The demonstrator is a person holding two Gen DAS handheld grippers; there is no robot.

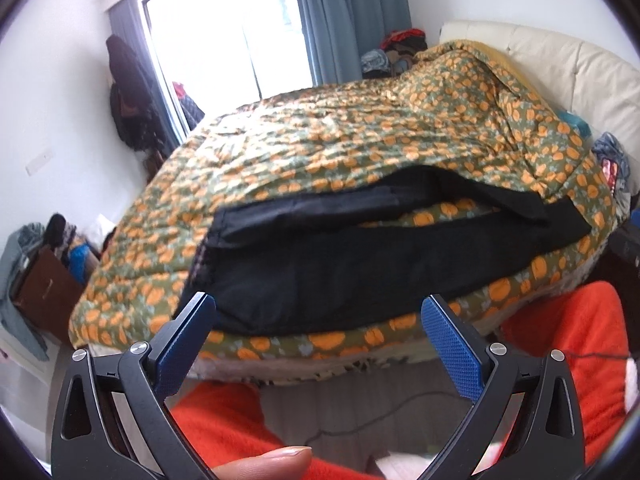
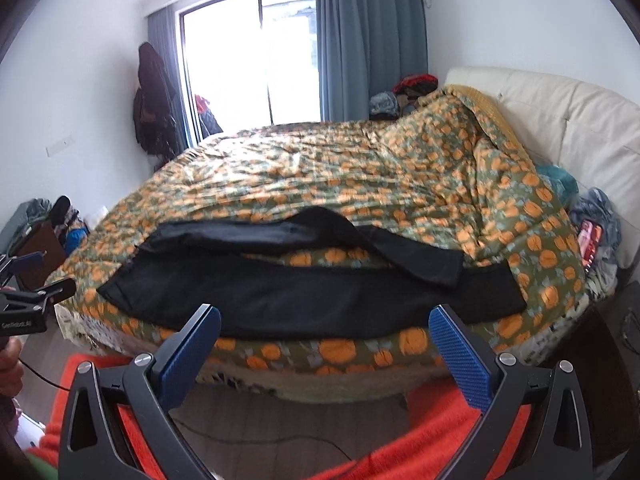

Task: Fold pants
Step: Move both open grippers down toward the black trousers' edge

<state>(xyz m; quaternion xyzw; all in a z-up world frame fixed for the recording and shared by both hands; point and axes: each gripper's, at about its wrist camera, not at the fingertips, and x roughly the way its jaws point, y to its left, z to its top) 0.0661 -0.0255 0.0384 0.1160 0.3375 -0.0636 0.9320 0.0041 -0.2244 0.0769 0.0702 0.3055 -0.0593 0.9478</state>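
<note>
1. The pants (image 2: 312,296) are lying along the near edge of the bed (image 2: 360,184), waist to the left and legs running right. The near leg is lying flat; the far leg is bowing away from it, leaving a strip of quilt showing between the two. Judging from that gap, the legs are not yet stacked, so the first fold is likely still to do.

2. The left gripper (image 1: 318,312) is hovering off the bed edge, facing the waist end. Its jaws are standing wide apart and gripping nothing; the pads (image 1: 450,344) are framing the cloth without touching it.

3. The right gripper (image 2: 324,322) is hovering likewise, facing the middle of the near leg, jaws spread wide and empty. Placing one tool toward each end of the garment probably suits lifting a long leg evenly.

4. Black cloth is swallowing detail: seams, pockets and the waistband are hard to make out, and both views are slightly blurring.

5. The underside of the pants and how far the near leg is overhanging the mattress edge cannot be told.

6. In the right view, the left tool is showing only partly at the left edge, cut off by the frame.
</note>
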